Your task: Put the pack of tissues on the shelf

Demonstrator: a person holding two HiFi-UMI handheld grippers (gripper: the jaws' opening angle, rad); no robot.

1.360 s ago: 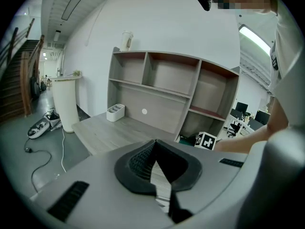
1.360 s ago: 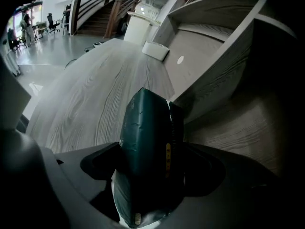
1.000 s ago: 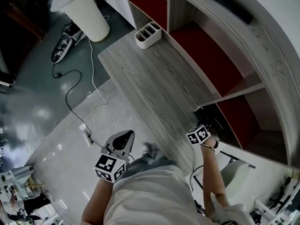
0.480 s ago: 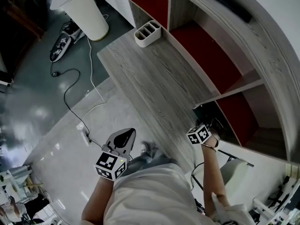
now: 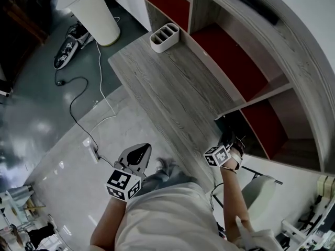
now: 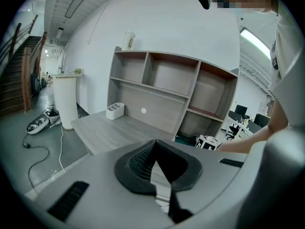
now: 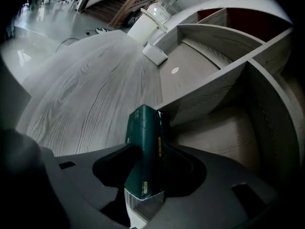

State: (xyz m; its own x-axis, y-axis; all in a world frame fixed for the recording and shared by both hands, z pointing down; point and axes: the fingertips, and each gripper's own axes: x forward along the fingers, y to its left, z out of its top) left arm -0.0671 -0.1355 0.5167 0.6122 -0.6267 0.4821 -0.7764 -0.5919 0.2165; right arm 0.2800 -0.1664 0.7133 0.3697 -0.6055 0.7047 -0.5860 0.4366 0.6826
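Tissues sit in the right gripper: the dark green pack of tissues stands on its narrow edge between the two fingers. The fingers have just been closing, and they now press on its broad sides, so it is clamped. Its far end sticks out past the fingertips, and the paler near end lies back in the throat of the jaws. Seen from above, this gripper is at the near right end of the desk, just off its edge. It points down at a slant toward the mouth of the shelf compartment that opens beside that end of the desk. I cannot tell whether the pack touches anything besides the fingers. The left gripper is held off the near long edge of the desk, over the pale floor and close to the person's body. Its fingers are together at the tips with nothing between them. A white organiser with slots stands at the far end of the desk, against the shelf back. Past that far end, on the floor, stands a tall white bin. A thin cable trails across the floor along the left side of the desk.
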